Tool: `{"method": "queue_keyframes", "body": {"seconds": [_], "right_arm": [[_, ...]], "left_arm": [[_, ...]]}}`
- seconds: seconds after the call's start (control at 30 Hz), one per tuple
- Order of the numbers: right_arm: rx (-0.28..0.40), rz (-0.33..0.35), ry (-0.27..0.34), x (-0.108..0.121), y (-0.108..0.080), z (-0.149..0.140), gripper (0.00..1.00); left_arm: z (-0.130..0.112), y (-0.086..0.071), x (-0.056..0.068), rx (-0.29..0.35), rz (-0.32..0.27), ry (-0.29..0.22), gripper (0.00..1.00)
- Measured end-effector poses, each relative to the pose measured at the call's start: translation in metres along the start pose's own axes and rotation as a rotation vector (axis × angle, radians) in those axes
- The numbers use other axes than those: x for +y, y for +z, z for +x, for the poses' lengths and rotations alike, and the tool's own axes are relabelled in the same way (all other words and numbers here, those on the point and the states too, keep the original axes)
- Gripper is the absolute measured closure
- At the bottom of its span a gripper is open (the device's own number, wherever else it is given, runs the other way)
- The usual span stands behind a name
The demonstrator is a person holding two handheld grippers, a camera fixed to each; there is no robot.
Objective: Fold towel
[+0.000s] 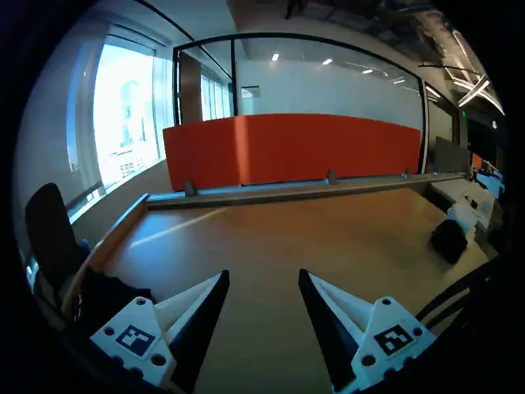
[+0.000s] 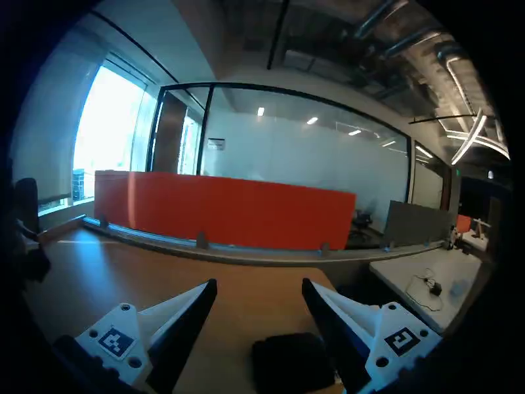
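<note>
Firstly, setting: a wooden tabletop (image 1: 295,230) backed by a long orange partition (image 1: 295,148), with bright windows (image 1: 125,131) at one side and a glass wall (image 2: 295,157) beyond.
Left gripper (image 1: 264,272): jaws spread wide above bare wood, nothing between its fingers.
Right gripper (image 2: 259,282): jaws equally wide apart, gripping nothing.
Towel (image 2: 292,361): a dark, soft-looking bundle lying on the tabletop in the right gripper view, low in the gap between that gripper's fingers. Whether either finger touches it, I cannot tell.
Dark lump (image 1: 449,240): in the left gripper view, resting near the tabletop's far right edge, well apart from the left gripper and too dim to identify.
Neighbouring desk (image 2: 426,279): white, beside the tabletop, with a small cable on it.
Chair (image 1: 49,230): dark, at the window side.
</note>
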State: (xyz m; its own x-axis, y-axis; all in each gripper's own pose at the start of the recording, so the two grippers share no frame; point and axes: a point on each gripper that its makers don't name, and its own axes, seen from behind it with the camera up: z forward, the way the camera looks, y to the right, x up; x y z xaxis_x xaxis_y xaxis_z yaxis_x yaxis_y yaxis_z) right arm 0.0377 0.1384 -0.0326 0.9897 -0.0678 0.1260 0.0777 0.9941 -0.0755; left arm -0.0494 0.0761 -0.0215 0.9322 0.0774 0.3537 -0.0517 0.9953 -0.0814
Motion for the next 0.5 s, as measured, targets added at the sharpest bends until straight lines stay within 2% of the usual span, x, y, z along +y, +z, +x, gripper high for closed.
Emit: {"method": "queue_keyframes", "body": {"seconds": [0.2, 0.5], "right_arm": [[0.013, 0.043, 0.007, -0.039, 0.003, 0.013, 0.0], [0.041, 0.089, 0.025, -0.086, 0.008, 0.031, 0.0]], "left_arm": [[0.025, 0.0, -0.018, 0.081, 0.034, -0.025, 0.22], [0.044, -0.005, -0.04, 0.148, 0.057, -0.06, 0.22]]}}
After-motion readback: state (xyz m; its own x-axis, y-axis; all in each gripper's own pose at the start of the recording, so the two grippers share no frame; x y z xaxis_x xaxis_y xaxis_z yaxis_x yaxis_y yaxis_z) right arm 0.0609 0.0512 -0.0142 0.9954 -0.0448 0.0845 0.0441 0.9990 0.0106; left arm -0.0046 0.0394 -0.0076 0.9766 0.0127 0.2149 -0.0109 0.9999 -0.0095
